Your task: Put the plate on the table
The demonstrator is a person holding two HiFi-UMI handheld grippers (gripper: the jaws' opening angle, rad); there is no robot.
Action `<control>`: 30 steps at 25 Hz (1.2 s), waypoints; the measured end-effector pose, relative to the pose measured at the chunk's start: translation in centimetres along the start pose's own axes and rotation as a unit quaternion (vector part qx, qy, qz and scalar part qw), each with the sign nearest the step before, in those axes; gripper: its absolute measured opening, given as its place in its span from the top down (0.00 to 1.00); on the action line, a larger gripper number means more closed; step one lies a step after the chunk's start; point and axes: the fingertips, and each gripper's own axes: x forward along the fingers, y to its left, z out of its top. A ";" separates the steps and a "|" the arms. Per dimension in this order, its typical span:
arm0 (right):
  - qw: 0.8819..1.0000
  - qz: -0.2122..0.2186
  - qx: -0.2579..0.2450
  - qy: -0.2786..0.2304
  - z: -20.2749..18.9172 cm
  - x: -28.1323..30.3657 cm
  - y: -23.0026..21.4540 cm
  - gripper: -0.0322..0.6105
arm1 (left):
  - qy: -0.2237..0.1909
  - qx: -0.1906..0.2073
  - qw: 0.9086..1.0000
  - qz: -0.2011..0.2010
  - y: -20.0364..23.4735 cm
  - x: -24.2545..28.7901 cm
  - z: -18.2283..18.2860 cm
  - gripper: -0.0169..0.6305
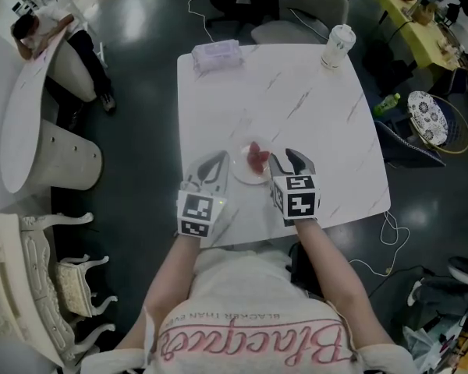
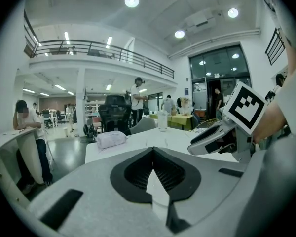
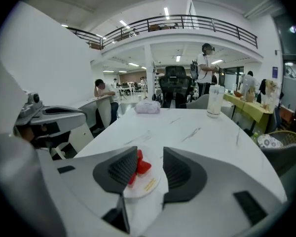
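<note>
A small white plate (image 1: pixel 249 170) with red pieces of food (image 1: pixel 257 157) lies on the white marble table (image 1: pixel 312 123), near its front edge. In the right gripper view the plate (image 3: pixel 147 185) lies low between the jaws, and the pads do not touch it. My right gripper (image 1: pixel 290 160) stands open just right of the plate, jaws spread wide (image 3: pixel 150 157). My left gripper (image 1: pixel 213 164) rests left of the plate, its jaws closed tip to tip (image 2: pixel 153 152) with nothing between them.
A wrapped white pack (image 1: pixel 217 54) lies at the table's far left corner and a lidded cup (image 1: pixel 338 47) stands at the far right corner. Chairs (image 1: pixel 312 6) stand behind the table. A round white table (image 1: pixel 31 123) with a seated person stands to the left.
</note>
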 end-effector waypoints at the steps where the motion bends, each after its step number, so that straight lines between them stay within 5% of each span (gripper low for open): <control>1: 1.000 -0.001 -0.006 -0.012 0.8 -0.7 0.1 0.72 | -0.005 0.002 1.000 0.002 0.1 -0.1 0.5 0.97; 6: 0.995 -0.013 -0.042 -0.093 5.0 -4.8 0.8 0.88 | -0.037 0.016 0.999 0.011 0.0 -1.2 3.1 0.97; 11: 0.978 0.012 -0.082 -0.190 8.4 -9.2 3.4 0.94 | -0.071 0.021 0.997 0.011 -0.6 -2.4 5.5 0.97; 16: 0.962 0.009 -0.046 -0.270 10.5 -13.3 4.0 0.94 | -0.100 0.026 0.995 0.005 -1.4 -3.3 7.8 0.97; 23: 0.953 -0.008 -0.035 -0.300 10.6 -15.0 4.2 0.94 | -0.128 0.028 0.991 0.002 -2.2 -4.7 9.2 0.97; 30: 0.960 -0.023 -0.043 -0.275 9.5 -14.4 3.4 0.94 | -0.141 0.034 0.989 0.005 -3.0 -5.0 9.4 0.97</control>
